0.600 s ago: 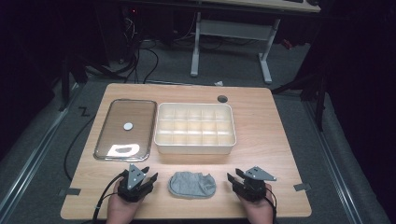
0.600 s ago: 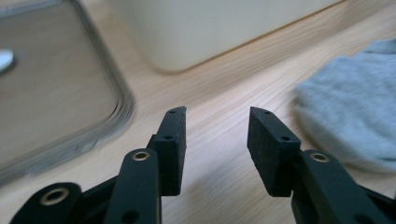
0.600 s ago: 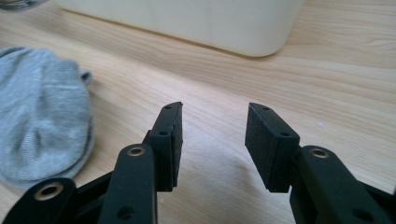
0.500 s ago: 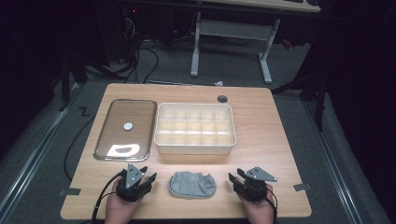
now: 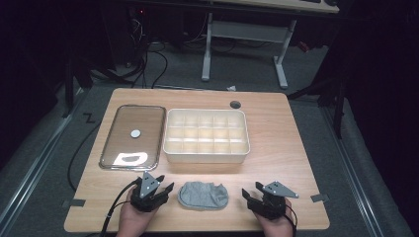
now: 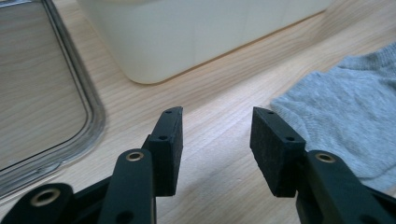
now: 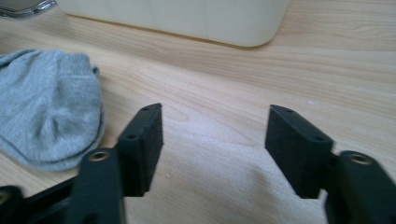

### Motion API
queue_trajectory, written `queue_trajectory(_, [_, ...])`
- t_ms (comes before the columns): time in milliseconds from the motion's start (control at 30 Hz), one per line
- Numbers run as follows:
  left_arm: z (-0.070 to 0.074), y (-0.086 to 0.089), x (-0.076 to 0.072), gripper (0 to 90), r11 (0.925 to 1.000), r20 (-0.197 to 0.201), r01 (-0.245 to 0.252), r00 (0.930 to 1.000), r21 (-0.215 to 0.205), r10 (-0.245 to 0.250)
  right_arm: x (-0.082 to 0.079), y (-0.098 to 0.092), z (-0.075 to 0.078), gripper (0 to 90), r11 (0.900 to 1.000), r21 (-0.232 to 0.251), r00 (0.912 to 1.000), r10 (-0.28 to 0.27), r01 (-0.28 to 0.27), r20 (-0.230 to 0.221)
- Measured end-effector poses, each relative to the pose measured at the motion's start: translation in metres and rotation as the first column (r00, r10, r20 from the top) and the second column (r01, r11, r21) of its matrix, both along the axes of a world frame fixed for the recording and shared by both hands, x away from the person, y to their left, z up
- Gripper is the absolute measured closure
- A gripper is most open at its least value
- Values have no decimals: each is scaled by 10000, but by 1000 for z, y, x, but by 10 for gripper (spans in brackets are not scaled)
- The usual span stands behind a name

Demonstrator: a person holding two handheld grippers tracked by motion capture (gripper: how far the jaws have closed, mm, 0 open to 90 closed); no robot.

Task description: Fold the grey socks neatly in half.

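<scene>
From the high view, a wooden table [image 5: 286, 133] carries a cream divided box [image 5: 206, 135] at its middle, and a clear lid with a metal rim [image 5: 133, 137] lies flat just beside the box's left wall. A grey sock [image 5: 203, 195] lies crumpled near the front edge, in front of the box and apart from it. The left gripper [image 5: 163, 191] sits just left of the sock and the right gripper [image 5: 248, 196] just right of it, each held in a hand; nothing lies between either gripper and the sock.

In the left gripper view, the jaws stand apart with only bare wood between them. The sock [image 6: 345, 121] is soft, ribbed and pale grey, its edge just beside the right-hand jaw. The box [image 6: 196, 32] rises beyond, the lid [image 6: 46, 93] to its left.

In the right gripper view, the jaws are spread wide over bare table. The sock [image 7: 46, 112] lies bunched and rounded, close to the left-hand jaw, and the box [image 7: 187, 18] stands behind.
</scene>
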State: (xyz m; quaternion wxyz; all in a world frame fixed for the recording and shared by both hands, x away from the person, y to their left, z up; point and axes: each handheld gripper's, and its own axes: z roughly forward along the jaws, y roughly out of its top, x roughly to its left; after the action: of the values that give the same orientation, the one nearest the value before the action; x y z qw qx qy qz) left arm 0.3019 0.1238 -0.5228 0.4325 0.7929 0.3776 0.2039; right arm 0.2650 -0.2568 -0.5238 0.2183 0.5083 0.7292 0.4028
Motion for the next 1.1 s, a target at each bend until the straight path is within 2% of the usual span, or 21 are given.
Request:
queue_trajectory(167, [2, -7, -4, 535, 9996, -30, 248, 9997, -129, -248, 0, 11, 2, 389, 9986, 207, 9988, 492, -493, 45])
queue_trajectory(300, [4, -21, -5, 534, 9977, -115, 595, 9981, -337, -599, -4, 29, 8, 425, 9911, 464, 9921, 1245, -1252, 160])
queue_trajectory(433, [6, -31, -6, 538, 9961, -63, 851, 9963, -227, -852, -4, 37, 10, 444, 9869, 520, 9882, 1526, -1530, 116])
queue_trajectory(500, [5, -38, -5, 546, 9952, -57, 967, 9953, -174, -968, -1, 45, 8, 489, 9817, 549, 9831, 1831, -1825, -62])
queue_trajectory(567, [4, -40, -5, 564, 9950, -72, 986, 9951, -130, -987, 1, 48, 7, 506, 9806, 501, 9816, 1906, -1897, -117])
queue_trajectory(600, [3, -45, -3, 578, 9946, -58, 1035, 9946, -14, -1035, 3, 53, 5, 553, 9806, 395, 9807, 1932, -1919, -314])
queue_trajectory(700, [-1, -51, 0, 622, 9945, -133, 1016, 9948, 244, -1013, 6, 58, 1, 599, 9801, 392, 9784, 1968, -1946, -639])
queue_trajectory(867, [-6, -53, 2, 691, 9933, -317, 933, 9953, 682, -913, 6, 64, -5, 664, 9793, 65, 9738, 2017, -2021, -1049])
queue_trajectory(1033, [-8, -48, 0, 724, 9912, -304, 943, 9953, 927, -919, 4, 68, -8, 691, 9776, -91, 9720, 2078, -2101, -1100])
queue_trajectory(1067, [-9, -44, -3, 729, 9885, -263, 921, 9956, 1201, -896, 4, 67, -8, 720, 9769, -85, 9712, 2111, -2134, -1108])
queue_trajectory(1100, [-9, -44, -3, 734, 9885, -263, 921, 9956, 1201, -896, 4, 67, -8, 720, 9769, -85, 9712, 2111, -2134, -1108])
